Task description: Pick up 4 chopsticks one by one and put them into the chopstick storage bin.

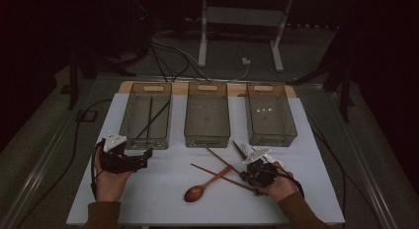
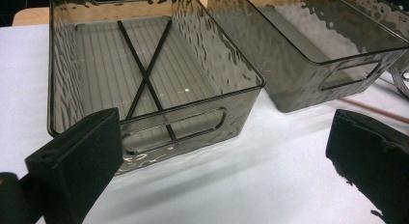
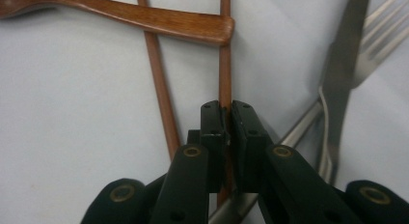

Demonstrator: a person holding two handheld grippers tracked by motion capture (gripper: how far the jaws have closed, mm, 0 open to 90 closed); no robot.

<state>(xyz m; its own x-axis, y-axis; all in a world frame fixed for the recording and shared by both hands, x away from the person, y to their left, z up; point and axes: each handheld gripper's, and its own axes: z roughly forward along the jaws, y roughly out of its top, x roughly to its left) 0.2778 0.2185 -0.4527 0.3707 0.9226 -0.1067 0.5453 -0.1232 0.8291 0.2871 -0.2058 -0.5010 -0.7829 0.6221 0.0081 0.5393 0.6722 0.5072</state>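
- Right gripper [image 3: 226, 113] low over the white counter [image 1: 163, 189], jaws pinched tight on one brown chopstick [image 3: 224, 64].
- Chopstick caught near its close end, long side running straight ahead from the jaws, flat on the counter, far end passing just under the tip of the wooden spoon handle [image 3: 193, 23].
- Second brown chopstick [image 3: 161, 98] just to the side, slanting away, not in the jaws.
- Metal knife [image 3: 340, 69] and fork [image 3: 381, 35] close by on the other side, crossing each other.
- In the high view, wooden spoon [image 1: 200, 189] in the middle of the counter, bowl end toward the person, right gripper [image 1: 257, 172] right beside the chopsticks and much nearer to them than the left.
- Left gripper [image 1: 123, 157] well apart near the left bin, jaws wide apart, nothing between them.
- Three clear grey bins in a row at the back.
- Left bin [image 2: 241, 89] with two thin black chopsticks [image 2: 144, 74] crossed inside.
- Middle bin [image 1: 207, 115] looks empty.
- Right bin [image 1: 271, 113] looks empty too.
- Likely next: lift straight up, keep the chopstick level, carry to a bin.
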